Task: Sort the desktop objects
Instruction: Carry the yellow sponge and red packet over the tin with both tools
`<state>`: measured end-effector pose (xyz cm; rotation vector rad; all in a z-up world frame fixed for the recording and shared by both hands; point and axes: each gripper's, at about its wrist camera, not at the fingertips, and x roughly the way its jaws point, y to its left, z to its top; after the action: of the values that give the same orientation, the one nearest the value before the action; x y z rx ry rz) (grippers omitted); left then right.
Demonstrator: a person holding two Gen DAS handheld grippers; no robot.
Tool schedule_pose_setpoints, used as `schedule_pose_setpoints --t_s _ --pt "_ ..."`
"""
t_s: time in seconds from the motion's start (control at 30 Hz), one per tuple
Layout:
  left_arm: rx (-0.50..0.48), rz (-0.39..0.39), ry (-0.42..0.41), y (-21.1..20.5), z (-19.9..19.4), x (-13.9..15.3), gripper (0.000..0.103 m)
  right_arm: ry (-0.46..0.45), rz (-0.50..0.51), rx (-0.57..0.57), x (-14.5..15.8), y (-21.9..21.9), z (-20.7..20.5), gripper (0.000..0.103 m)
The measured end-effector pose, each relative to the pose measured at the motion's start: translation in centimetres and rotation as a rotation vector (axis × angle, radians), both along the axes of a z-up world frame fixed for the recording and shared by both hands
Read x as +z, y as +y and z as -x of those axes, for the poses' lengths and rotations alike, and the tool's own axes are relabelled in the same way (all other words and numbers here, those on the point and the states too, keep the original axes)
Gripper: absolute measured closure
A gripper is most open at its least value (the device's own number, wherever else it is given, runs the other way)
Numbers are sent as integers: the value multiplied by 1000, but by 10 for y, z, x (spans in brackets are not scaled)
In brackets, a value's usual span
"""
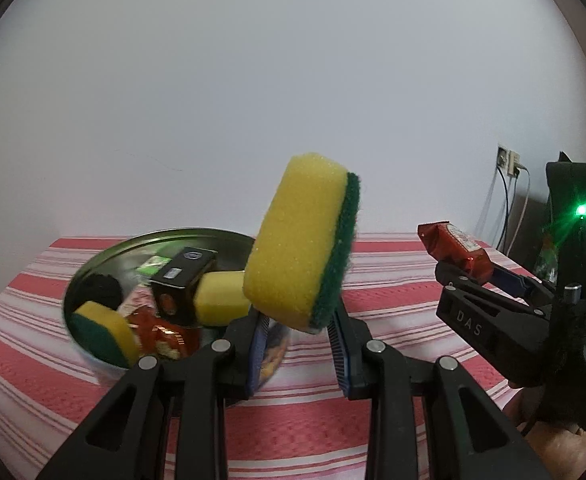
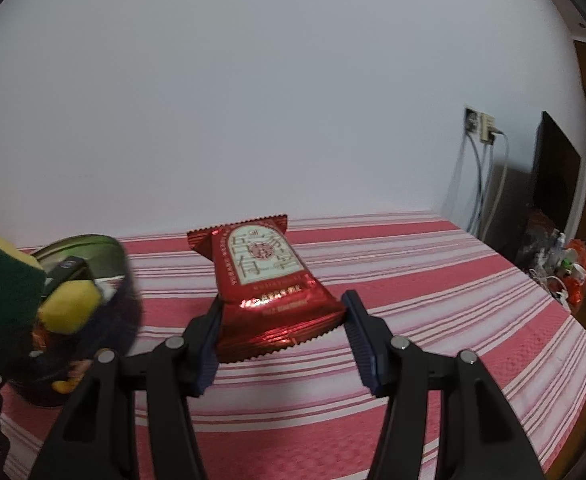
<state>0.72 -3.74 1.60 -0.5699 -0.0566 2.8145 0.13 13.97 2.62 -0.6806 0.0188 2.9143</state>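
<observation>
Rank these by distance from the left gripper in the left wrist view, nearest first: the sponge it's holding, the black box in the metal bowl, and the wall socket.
1. Held sponge: clamped between the left gripper's fingers, raised above the striped cloth.
2. Black box: inside the metal bowl, ahead and to the left.
3. Wall socket: on the far wall, right side.

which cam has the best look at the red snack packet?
Right wrist. The red snack packet sits centred between the right gripper pads, printed front facing the lens. Left wrist shows the packet only side-on and small, near the right edge, beyond the held sponge.
</observation>
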Motion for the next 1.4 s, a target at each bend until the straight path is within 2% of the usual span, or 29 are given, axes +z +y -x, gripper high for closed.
schedule_pose_setpoints --t_s 0.33,0.47,0.73,1.4 --pt "120 -13 -28 -51 2 3 72 22 -8 133 18 -63 -7 47" --pt "171 5 -41 -68 5 2 72 29 -3 178 22 -79 -9 47" --pt "258 -9 -44 -100 9 6 72 33 -2 250 26 -106 -8 47" --pt "350 10 -59 -123 32 17 72 65 8 346 46 -146 15 47"
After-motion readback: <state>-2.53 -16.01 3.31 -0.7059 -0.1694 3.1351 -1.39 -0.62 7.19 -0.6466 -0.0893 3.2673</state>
